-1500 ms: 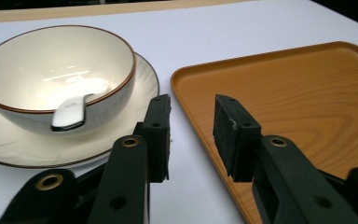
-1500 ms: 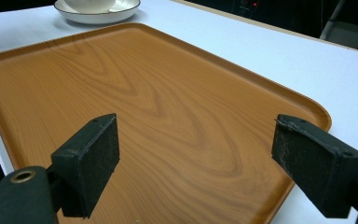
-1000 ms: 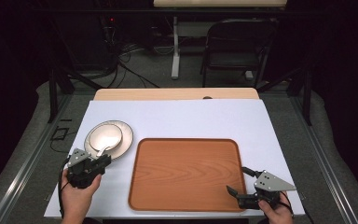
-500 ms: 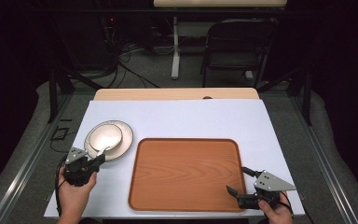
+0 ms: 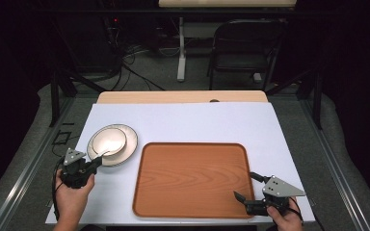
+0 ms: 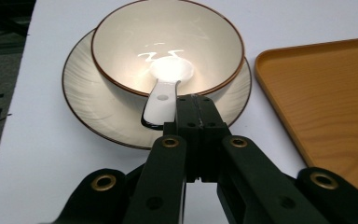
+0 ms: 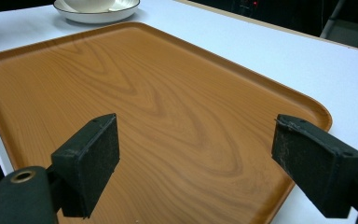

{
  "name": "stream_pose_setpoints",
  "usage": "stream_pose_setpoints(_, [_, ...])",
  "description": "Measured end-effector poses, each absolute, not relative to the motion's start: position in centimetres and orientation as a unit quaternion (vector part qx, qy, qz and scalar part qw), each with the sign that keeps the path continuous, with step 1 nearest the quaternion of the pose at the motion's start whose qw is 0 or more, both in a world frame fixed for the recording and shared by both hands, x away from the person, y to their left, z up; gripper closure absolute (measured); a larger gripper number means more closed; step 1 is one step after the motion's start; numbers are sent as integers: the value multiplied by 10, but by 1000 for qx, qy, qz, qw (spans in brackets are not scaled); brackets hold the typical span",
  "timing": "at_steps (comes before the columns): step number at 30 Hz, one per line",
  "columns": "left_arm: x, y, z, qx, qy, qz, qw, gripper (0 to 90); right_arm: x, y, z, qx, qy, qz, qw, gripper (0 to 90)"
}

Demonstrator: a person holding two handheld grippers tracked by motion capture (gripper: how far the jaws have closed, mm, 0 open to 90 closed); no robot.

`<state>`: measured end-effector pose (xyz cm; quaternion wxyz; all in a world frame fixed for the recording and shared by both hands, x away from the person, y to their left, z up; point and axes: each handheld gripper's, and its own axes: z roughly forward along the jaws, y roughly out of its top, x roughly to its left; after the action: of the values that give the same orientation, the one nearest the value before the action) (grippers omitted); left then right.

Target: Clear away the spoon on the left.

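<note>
Closing over the past second, the left gripper [image 6: 193,100] now has its jaws pressed together beside the handle of a white spoon [image 6: 164,84], at the near rim of the bowl [image 6: 135,32]. From the left gripper view it is hard to tell whether the handle's end is pinched or merely lies against the left side of the jaws. In the high view the left hand [image 5: 72,195] has drawn slightly back toward the near table edge from where it was a second earlier, while the right gripper [image 5: 246,187] has kept its spot.

Taken from the bowl as landmark: the spoon's head rests in the bowl's bottom, and its handle runs up over the near rim straight toward the left gripper, so its long axis lines up with the jaws. Bowl sits on a plate [image 6: 88,107], which lies on the white table cover [image 5: 192,125]. Just to the right of the bowl lies the wooden tray [image 5: 192,178], bare. Well beyond the tray from the bowl, at the tray's near right corner, the right gripper hangs with jaws wide apart and nothing between them. Left hand is plainly the nearer one; any lift of the spoon would likely follow the handle's line, back and up from the bowl.
</note>
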<state>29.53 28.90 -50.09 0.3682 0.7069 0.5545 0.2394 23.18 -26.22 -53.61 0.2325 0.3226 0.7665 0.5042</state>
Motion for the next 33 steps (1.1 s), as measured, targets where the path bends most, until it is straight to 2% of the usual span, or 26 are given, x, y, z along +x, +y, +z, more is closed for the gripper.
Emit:
stream_pose_setpoints(21, [330, 324, -501, 673, 597, 266, 346, 900, 232, -262, -536, 323, 767, 503, 232, 144])
stream_pose_setpoints(33, [351, 330, -500, 653, 613, 268, 355, 900, 232, -262, -536, 323, 767, 504, 232, 144])
